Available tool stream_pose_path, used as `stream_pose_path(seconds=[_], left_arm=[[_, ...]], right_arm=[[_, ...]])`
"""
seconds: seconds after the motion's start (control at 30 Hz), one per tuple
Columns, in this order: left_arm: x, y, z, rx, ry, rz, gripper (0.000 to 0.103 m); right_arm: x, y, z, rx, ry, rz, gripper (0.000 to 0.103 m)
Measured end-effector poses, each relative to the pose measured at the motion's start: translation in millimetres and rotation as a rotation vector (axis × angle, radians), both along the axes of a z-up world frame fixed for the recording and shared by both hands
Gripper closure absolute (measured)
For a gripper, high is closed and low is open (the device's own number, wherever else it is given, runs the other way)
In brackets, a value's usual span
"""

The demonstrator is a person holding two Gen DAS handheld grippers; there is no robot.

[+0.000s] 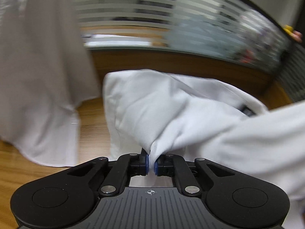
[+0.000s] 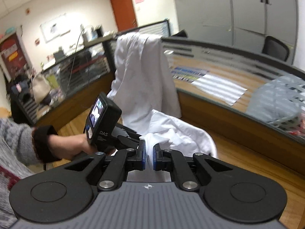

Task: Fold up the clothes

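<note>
A white garment (image 1: 156,110) is bunched in the air over the wooden desk (image 1: 89,118). My left gripper (image 1: 151,160) is shut on a pinched fold of it, and the cloth fans out up and to the right. In the right wrist view the same white garment (image 2: 177,131) drapes ahead, and my right gripper (image 2: 149,152) is shut on a strip of it between the blue pads (image 2: 143,155). The other hand-held gripper (image 2: 103,120), held by a hand (image 2: 64,145), sits just left of it.
A second white garment (image 2: 141,72) hangs over the corner of the partition (image 2: 219,49); it shows as a grey-white drape (image 1: 38,66) at left. Wooden desk surface (image 2: 253,164) lies below. A striped glass divider (image 1: 133,19) bounds the far edge. An office chair (image 2: 276,49) stands beyond.
</note>
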State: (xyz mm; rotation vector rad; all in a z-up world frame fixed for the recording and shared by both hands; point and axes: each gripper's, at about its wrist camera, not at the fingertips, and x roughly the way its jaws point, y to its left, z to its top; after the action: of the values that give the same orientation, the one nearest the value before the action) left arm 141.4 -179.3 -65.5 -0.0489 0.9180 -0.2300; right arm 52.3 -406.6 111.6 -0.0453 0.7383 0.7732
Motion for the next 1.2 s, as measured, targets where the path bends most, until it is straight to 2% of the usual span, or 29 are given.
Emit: stream_pose_path(seconds=[0.13, 0.23, 0.33, 0.37, 0.5, 0.7, 0.83, 1.07, 1.1, 1.17, 1.2], left_arm=[[6, 15, 1, 0.05, -0.01, 0.099, 0.096], [11, 30, 3, 0.09, -0.02, 0.174, 0.097], [15, 48, 2, 0.121, -0.016, 0.252, 0.098], [15, 58, 0, 0.106, 0.001, 0.284, 0.098], [13, 90, -1, 0.075, 0.026, 0.39, 0.098], [8, 120, 8, 0.077, -0.007, 0.512, 0.098], [16, 129, 18, 0.102, -0.044, 0.533, 0.098], [51, 122, 16, 0.137, -0.041, 0.516, 0.094], [54, 118, 15, 0.138, -0.034, 0.514, 0.091], [58, 115, 15, 0.137, -0.021, 0.507, 0.065], [56, 113, 17, 0.131, -0.026, 0.497, 0.06]], right_arm=[[-10, -31, 13, 0.055, -0.027, -0.118, 0.096], [-11, -65, 18, 0.159, -0.012, -0.228, 0.097], [-13, -101, 22, 0.242, -0.036, -0.373, 0.098], [-13, -114, 23, 0.253, -0.045, -0.426, 0.098], [-9, -148, 20, 0.145, -0.081, -0.615, 0.098], [13, -177, -15, -0.056, -0.098, -0.825, 0.098], [46, -193, -39, -0.145, -0.13, -0.87, 0.099], [135, -200, -92, -0.218, -0.066, -0.849, 0.099], [149, -198, -101, -0.233, -0.043, -0.84, 0.098], [170, -195, -118, -0.239, 0.013, -0.805, 0.088], [177, -193, -125, -0.23, 0.037, -0.783, 0.071]])
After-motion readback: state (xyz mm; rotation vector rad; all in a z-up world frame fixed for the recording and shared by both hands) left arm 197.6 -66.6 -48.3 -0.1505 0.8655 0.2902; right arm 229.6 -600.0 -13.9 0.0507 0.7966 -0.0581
